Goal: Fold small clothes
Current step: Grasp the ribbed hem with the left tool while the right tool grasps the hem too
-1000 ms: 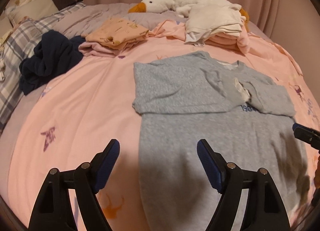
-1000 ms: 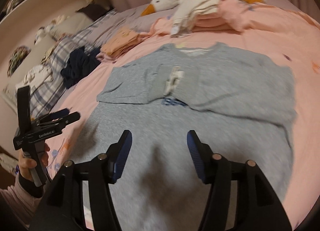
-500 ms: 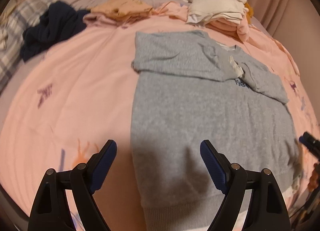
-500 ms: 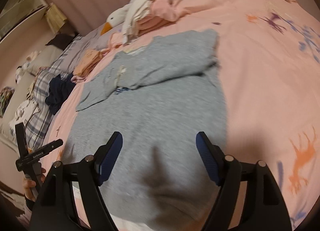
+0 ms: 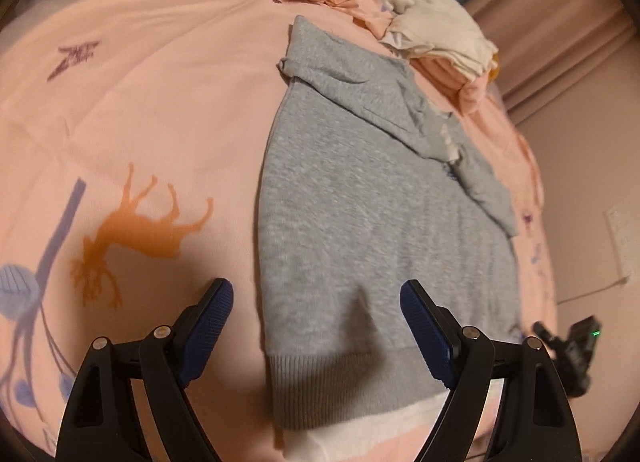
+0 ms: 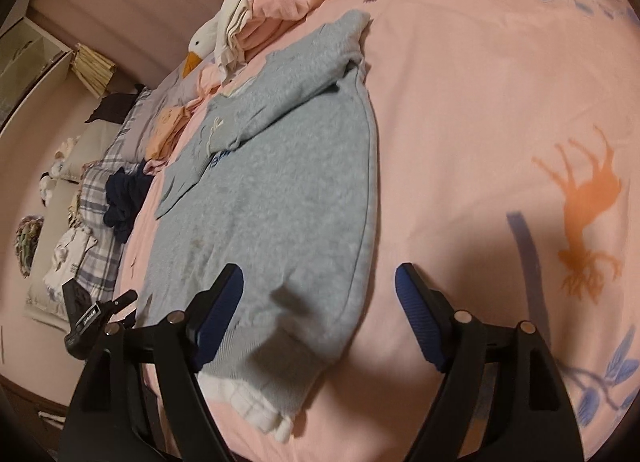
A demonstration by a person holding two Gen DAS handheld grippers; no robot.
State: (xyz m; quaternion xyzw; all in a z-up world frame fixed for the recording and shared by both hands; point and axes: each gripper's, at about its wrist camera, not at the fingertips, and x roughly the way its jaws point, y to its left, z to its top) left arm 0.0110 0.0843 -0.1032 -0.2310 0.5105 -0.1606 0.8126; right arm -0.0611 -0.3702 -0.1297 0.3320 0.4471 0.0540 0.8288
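While the gray sweater (image 5: 384, 246) lies flat, both grippers, left (image 5: 316, 318) and right (image 6: 320, 302), hang spread wide, maybe just above its bottom hem, pinching nothing.

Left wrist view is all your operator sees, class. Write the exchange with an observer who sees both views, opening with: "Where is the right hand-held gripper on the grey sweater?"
Observer: The right hand-held gripper sits over the right hem corner of the grey sweater. Its jaws have just been opening, and the pads press on nothing.
Operator: What lies past the navy clothes?
Observer: Plaid bedding lies just beyond the navy clothes, towards the head of the bed.
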